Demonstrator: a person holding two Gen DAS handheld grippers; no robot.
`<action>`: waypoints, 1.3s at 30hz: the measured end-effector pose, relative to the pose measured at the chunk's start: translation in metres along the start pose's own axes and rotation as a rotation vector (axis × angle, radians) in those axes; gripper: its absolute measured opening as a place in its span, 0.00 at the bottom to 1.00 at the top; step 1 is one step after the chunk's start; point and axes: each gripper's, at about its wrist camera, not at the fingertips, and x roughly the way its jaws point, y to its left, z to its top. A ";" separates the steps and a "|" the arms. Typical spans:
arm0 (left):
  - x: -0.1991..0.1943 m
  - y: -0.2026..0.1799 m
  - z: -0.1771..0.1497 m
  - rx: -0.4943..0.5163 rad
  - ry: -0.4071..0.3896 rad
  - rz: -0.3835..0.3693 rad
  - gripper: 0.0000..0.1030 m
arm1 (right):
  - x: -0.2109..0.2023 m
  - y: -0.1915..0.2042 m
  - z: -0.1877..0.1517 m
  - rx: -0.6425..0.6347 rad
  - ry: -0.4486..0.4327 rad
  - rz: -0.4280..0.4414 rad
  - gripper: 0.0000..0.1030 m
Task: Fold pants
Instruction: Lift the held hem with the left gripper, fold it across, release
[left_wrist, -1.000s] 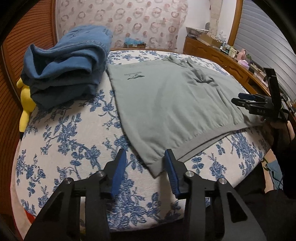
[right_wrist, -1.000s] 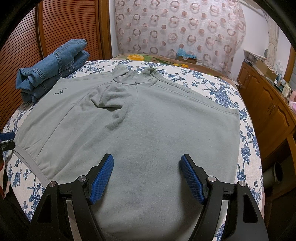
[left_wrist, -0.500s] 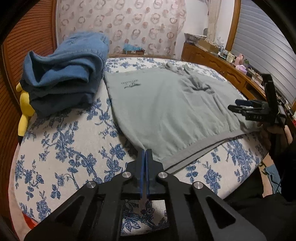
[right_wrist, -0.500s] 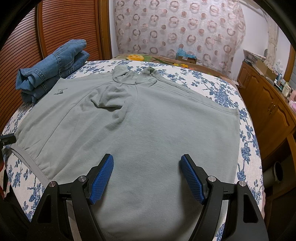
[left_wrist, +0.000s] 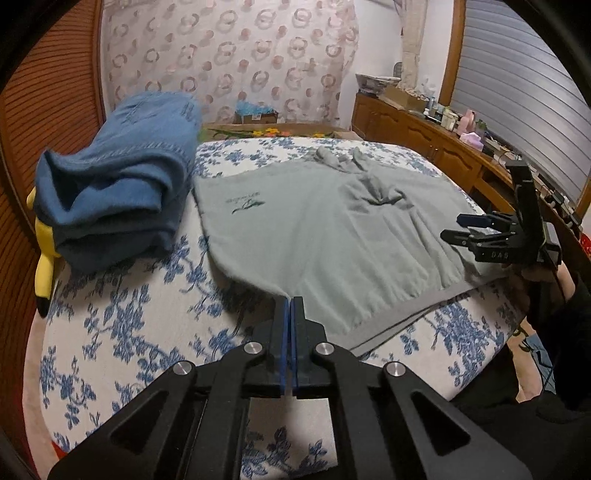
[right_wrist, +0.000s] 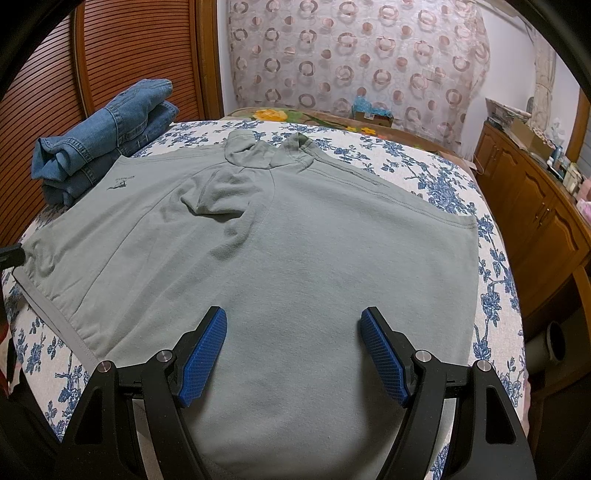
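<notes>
A grey-green garment (left_wrist: 332, 236) lies spread flat on the flowered bed (left_wrist: 129, 325); it also fills the right wrist view (right_wrist: 295, 258). My left gripper (left_wrist: 289, 301) is shut on the garment's near hem corner and lifts it slightly. My right gripper (right_wrist: 293, 332) is open, hovering just above the cloth near its front edge; it also shows in the left wrist view (left_wrist: 465, 225) at the right side of the garment.
A pile of folded blue jeans (left_wrist: 118, 192) sits at the bed's back left, also in the right wrist view (right_wrist: 107, 129). A yellow plush toy (left_wrist: 44, 251) lies beside it. A wooden cabinet (right_wrist: 535, 206) stands along the right. A slatted wooden headboard (right_wrist: 129, 51) is behind.
My left gripper went from open around the hem corner to shut on it, then drew the corner up and back. The right gripper has hardly moved.
</notes>
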 end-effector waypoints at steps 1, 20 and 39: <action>0.000 -0.002 0.002 0.006 -0.002 -0.001 0.02 | 0.000 0.000 0.000 0.000 0.000 0.000 0.75; 0.008 -0.053 0.061 0.118 -0.054 -0.090 0.01 | -0.026 -0.023 -0.004 0.078 -0.078 0.006 0.75; 0.025 -0.128 0.098 0.224 -0.054 -0.199 0.02 | -0.055 -0.033 -0.027 0.089 -0.126 0.023 0.48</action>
